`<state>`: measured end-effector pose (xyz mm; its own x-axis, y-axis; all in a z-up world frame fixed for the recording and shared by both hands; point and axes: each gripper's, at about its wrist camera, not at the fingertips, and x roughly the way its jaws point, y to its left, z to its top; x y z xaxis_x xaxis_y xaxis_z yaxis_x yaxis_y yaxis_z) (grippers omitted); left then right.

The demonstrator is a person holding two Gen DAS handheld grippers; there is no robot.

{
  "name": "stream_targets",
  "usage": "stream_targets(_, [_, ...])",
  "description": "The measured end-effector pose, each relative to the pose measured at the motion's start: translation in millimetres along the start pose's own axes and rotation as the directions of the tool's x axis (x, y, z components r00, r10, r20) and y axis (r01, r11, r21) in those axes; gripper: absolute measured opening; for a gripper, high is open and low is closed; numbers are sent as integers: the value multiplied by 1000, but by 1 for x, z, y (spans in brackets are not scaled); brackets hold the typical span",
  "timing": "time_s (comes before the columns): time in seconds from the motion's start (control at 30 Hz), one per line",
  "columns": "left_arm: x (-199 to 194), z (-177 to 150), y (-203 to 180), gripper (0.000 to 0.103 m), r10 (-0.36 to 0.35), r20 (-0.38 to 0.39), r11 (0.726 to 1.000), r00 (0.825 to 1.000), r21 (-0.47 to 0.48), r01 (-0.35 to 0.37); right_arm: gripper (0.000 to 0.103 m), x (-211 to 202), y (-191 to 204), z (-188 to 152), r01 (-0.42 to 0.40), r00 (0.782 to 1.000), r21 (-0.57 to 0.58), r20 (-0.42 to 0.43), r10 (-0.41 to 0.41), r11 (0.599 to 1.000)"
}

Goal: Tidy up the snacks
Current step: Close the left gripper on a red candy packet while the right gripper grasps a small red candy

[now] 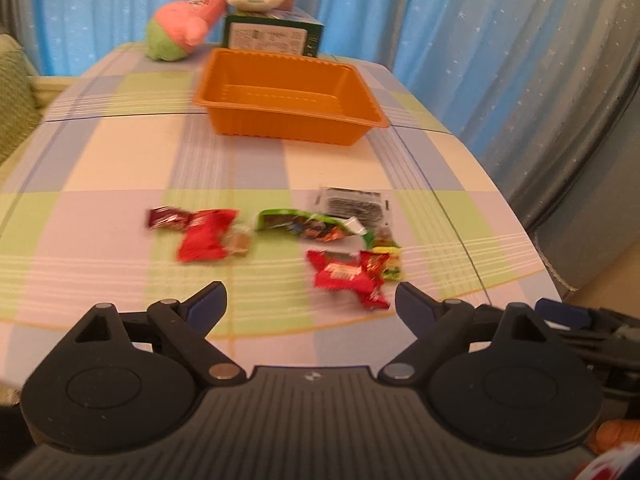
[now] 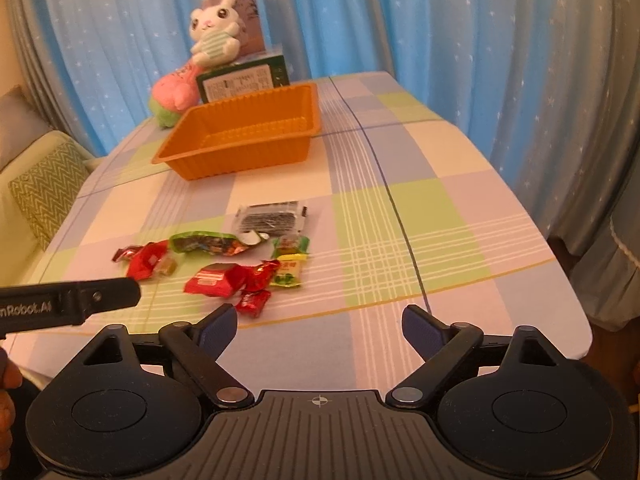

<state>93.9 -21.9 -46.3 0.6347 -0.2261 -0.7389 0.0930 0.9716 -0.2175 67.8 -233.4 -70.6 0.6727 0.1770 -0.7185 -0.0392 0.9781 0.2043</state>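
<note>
We held our left gripper above the near edge of the table, its jaws spread wide with nothing between them, and our right gripper hung likewise, spread and empty, just beside it. The snacks lay scattered on the checked cloth ahead of both: a red packet with a dark red sweet touching its far left corner, a green wrapper in the middle, a clear pouch with black print just behind it, another red packet nearest our left fingers, and a yellow-green sachet beside that one. The orange tray stood farther back, well apart from the snacks, holding nothing we could see. Behind it were a green box, a plush rabbit atop it, and a pink and green plush toy, before blue curtains.
</note>
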Motion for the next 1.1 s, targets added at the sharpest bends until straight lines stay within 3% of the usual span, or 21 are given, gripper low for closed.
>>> stream_targets(0.2, [53, 17, -12, 73, -34, -62, 998, 998, 47, 37, 88, 28, -17, 8, 16, 1000, 47, -25, -14, 999])
stream_targets(0.37, [93, 25, -19, 51, -31, -119, 994, 992, 103, 44, 88, 47, -27, 10, 15, 999, 82, -46, -11, 996])
stream_targets(0.43, [103, 26, -20, 37, -20, -136, 991, 991, 128, 37, 88, 54, -30, 11, 13, 999, 89, -53, -8, 996])
stream_targets(0.5, [110, 25, -20, 32, -8, -157, 987, 988, 158, 33, 88, 59, -31, 11, 11, 998, 93, -62, -5, 996])
stream_targets(0.7, [112, 10, -13, 25, 7, -201, 978, 980, 204, 35, 88, 72, -24, 9, -17, 997, 73, -79, 23, 997])
stream_targets(0.87, [101, 7, -6, 21, 9, -170, 980, 985, 198, 25, 85, 77, -10, 7, -80, 993, 47, -78, 84, 996])
stream_targets(0.93, [93, 9, -2, 21, 19, -141, 983, 990, 186, 7, 73, 79, -2, 8, -107, 991, 34, -80, 109, 994])
stream_targets(1.1, [73, 17, 16, 21, 35, -86, 991, 996, 133, -23, 56, 91, 18, 7, -159, 982, 21, -98, 161, 987])
